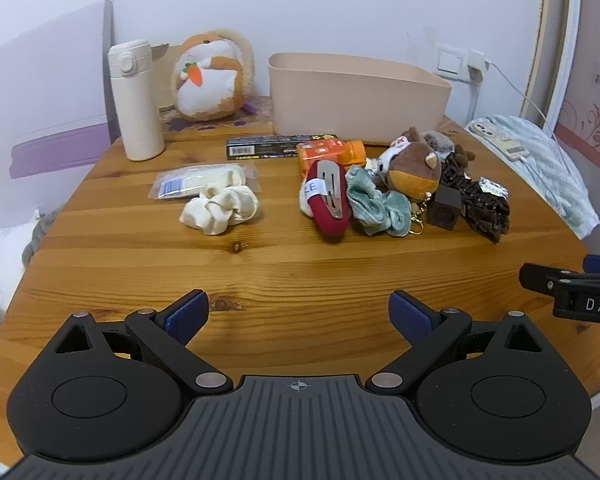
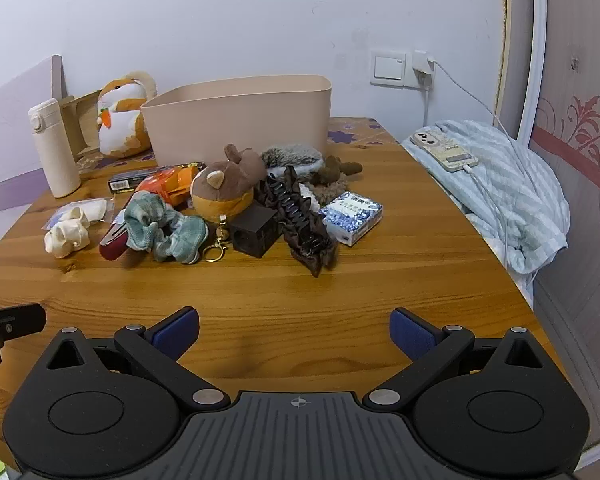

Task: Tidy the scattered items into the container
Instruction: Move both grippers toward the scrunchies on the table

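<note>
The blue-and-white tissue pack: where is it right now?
In the right wrist view the tissue pack lies on the wooden table at the right edge of the clutter, just right of the brown hair claw and in front of the beige container.

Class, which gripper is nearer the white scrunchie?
Left. The left gripper faces the white scrunchie, slightly left of its centre line; from the right gripper it lies far off to the left.

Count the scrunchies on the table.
2: a cream scrunchie left of the pile, and a green scrunchie at the pile's front beside the red hair clip. Others may be hidden.
</note>
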### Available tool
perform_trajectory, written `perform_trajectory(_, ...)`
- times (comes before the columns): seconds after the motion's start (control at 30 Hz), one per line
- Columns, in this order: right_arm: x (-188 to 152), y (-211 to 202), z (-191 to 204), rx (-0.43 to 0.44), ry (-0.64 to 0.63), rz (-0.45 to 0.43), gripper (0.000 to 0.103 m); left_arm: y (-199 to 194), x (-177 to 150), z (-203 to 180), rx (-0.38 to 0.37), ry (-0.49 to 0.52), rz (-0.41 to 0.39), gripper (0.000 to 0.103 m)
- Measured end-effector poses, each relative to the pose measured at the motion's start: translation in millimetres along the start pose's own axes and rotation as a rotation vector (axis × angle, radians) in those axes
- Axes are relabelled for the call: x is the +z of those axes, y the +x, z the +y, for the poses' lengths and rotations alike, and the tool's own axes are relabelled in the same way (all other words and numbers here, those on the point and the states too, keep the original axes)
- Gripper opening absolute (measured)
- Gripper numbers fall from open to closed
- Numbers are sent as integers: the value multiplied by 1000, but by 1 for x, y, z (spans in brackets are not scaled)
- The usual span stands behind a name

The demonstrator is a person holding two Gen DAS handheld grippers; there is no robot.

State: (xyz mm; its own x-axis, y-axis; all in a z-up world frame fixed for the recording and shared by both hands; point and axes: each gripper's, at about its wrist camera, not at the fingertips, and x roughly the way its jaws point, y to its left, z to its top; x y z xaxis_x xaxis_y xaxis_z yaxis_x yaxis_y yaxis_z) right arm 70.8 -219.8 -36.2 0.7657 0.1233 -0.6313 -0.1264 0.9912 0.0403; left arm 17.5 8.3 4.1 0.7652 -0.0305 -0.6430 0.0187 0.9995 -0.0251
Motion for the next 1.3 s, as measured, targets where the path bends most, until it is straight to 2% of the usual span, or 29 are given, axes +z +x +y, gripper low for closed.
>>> perform_trajectory(0.23, 7, 11, 1, -1, -23, 0, 103, 18, 17, 10, -25, -6, 6, 98)
perform_trajectory(0.4, 10, 21, 4, 12, -40, 6, 103, 27, 23, 18, -3, -8, 0, 98)
perform_trajectory(0.73, 25, 29, 13, 115, -36, -21, 102, 49, 42, 45, 51, 41, -36, 98)
perform_trajectory(0.93, 35, 34, 37, 162, -73, -43, 93, 64, 50, 63, 51, 44, -54, 98)
perform_trajectory(1.13, 42, 41, 62, 185, -114, -59, 87, 87, 47, 73, 45, 23, -37, 98)
perform_trajectory(1.3, 46, 54, 72, 205, -146, -41, 81, 104, 53, 78, 33, -2, -33, 98)
